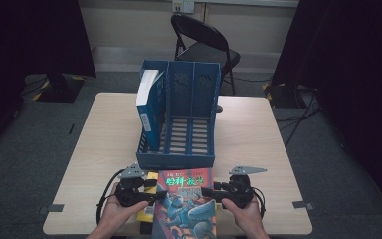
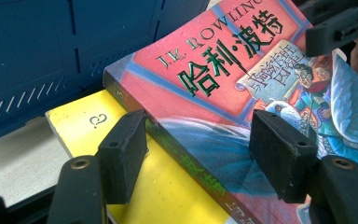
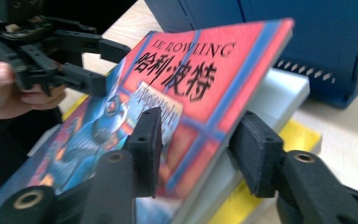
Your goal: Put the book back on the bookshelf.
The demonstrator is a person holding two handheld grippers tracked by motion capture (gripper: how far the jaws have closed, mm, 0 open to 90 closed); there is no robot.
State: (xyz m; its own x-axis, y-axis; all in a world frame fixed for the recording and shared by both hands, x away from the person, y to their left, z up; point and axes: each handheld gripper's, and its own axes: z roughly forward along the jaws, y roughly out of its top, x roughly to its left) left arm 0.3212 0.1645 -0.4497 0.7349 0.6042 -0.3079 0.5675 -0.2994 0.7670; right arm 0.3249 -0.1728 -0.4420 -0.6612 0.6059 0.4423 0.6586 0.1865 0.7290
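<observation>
A thick book with a red and blue cover lies at the table's front edge on top of a yellow book. My left gripper is shut on its spine side: in the left gripper view one pad sits against the spine and the other on the cover, my left gripper straddling that edge. My right gripper is shut on the opposite long edge, one pad on the cover and one under it, my right gripper holding that edge tilted up. A pale slab shows beneath.
A blue three-slot file rack stands mid-table just beyond the book, with a blue and white book upright in its left slot. A black folding chair stands behind the table. Bare tabletop lies to either side of the rack.
</observation>
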